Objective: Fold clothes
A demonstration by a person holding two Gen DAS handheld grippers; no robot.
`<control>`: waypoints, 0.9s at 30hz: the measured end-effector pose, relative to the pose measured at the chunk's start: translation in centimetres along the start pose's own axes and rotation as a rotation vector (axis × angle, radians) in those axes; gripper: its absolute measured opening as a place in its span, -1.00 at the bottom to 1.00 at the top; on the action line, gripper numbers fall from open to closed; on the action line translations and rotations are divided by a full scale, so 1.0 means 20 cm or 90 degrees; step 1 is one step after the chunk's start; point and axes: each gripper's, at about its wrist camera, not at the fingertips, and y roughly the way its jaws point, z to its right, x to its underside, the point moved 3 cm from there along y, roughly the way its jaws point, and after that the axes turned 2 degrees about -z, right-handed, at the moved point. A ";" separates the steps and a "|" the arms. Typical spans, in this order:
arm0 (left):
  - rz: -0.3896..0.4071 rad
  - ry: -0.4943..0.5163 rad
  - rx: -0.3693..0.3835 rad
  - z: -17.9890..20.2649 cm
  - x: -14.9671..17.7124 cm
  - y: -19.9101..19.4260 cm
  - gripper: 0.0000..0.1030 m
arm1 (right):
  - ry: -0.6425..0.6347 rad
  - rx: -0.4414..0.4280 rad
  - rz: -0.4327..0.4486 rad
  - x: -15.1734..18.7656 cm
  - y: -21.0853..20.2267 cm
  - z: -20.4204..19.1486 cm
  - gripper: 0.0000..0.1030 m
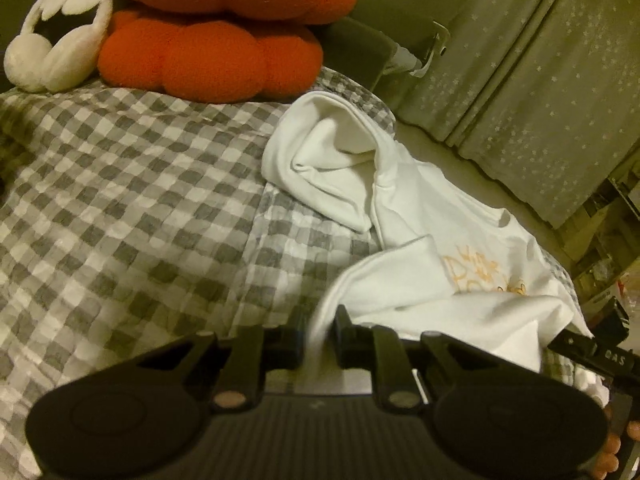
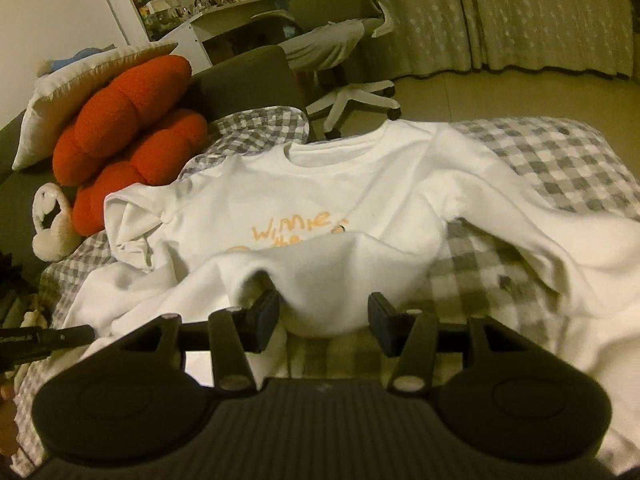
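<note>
My left gripper (image 1: 318,330) is almost shut, and its fingers (image 1: 345,326) pinch a thin fold of the white shirt (image 1: 424,280). My right gripper (image 2: 323,320) is about half open. A puffy bunch of the shirt (image 2: 320,184) sits between its fingers (image 2: 266,318). The cloth touches the left one, but I cannot tell if the right one presses it too.

The shirt lies on the bed, on a grey and white check cover (image 1: 140,200). Its front faces up with orange words (image 2: 298,230) on it, and the neck is at the far side. One sleeve (image 2: 540,248) runs out across the cover. The other sleeve (image 1: 332,168) is crumpled in a heap by the edge of the bed. The low part of the shirt is lifted and bunched up near me.

Two red cushions (image 1: 216,56) are stacked at the far end of the bed. White ear muffs (image 1: 52,48) lie just beside them. A cream pillow (image 2: 80,92) leans behind the cushions. Past the bed there is a white chair (image 2: 352,96) on wheels, and curtains (image 2: 520,16) with little stars hang behind it
</note>
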 end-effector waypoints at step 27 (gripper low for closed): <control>-0.075 -0.034 0.078 0.01 0.15 -0.19 -0.91 | 0.073 -0.112 -0.127 0.16 -0.10 -0.02 -0.90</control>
